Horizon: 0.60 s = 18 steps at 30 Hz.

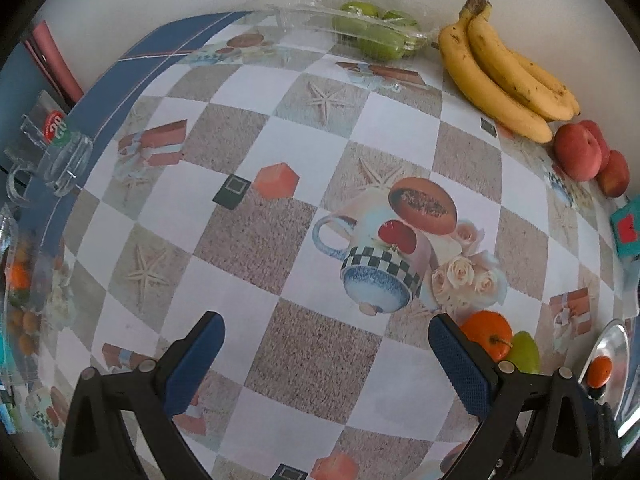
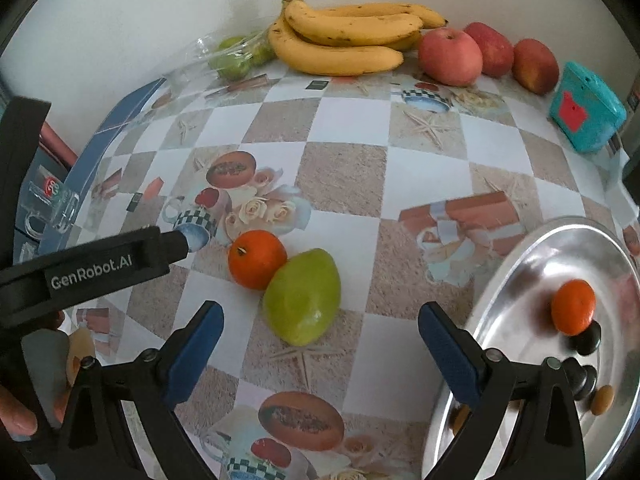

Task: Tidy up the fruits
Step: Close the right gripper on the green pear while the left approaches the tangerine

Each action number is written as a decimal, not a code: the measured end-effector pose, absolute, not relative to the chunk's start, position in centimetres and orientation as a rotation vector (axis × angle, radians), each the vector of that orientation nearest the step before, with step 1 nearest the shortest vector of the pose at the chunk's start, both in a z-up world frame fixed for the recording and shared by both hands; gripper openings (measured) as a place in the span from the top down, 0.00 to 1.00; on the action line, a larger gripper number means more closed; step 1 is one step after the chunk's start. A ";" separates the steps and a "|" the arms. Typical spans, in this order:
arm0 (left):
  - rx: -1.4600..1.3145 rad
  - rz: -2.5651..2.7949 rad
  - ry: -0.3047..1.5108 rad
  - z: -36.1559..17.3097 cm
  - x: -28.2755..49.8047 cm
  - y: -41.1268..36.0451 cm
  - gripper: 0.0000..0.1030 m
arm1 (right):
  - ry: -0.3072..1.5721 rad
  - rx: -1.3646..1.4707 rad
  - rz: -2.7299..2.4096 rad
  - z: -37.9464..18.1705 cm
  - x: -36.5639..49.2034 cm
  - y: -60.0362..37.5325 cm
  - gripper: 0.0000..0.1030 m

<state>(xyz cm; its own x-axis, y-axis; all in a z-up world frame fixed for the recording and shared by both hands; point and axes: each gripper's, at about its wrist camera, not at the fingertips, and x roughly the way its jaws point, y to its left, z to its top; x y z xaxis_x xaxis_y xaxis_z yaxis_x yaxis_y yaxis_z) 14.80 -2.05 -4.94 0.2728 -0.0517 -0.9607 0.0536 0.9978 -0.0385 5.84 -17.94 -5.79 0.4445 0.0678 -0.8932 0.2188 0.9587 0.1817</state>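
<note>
a: why does the fruit sit the way it does?

b: take the steel plate (image 2: 520,248) as the marker. far to its left, by the wall, green pears lie in a clear plastic bag (image 2: 236,56), probably not yet unpacked. next come the bananas (image 2: 344,40) and then three red apples (image 2: 450,56), lined along the wall like a waiting stock. nearer, just left of the plate, an orange (image 2: 257,258) touches a loose green pear (image 2: 303,296); i'd guess those two are next to go. one orange (image 2: 573,306) already rests on the plate, so sorting has begun.

a: and the tools?

b: the left gripper (image 1: 324,356) hovers over bare tablecloth, jaws spread, nothing between them. the right gripper (image 2: 320,354) is also spread and empty, with the pear just ahead of its gap and the plate at its right finger. seemingly ready for a pick.

a: what can't you make out?

b: the glass mug (image 1: 60,160) far left of the plate hangs at the table's edge, warped by the lens. the bag blurs how many pears it holds. the plate's near rim is cut off behind the right finger, and its shine makes reflections that are hard to tell from real objects. the teal box (image 2: 586,112) beyond the plate is unidentifiable. a hand (image 2: 24,408) shows only partly at the left border.
</note>
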 end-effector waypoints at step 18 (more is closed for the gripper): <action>-0.024 -0.133 1.277 -4.6 15.9 -2.7 0.01 | 1.101 0.223 -0.077 -5.9 6.6 -16.6 0.57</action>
<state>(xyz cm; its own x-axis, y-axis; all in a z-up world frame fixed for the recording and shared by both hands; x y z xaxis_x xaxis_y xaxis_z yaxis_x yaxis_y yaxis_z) 15.92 -2.72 -4.62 0.2830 -0.1132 -0.9524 0.0861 0.9920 -0.0923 6.63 -16.58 -5.94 0.4527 0.0485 -0.8903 0.1726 0.9749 0.1409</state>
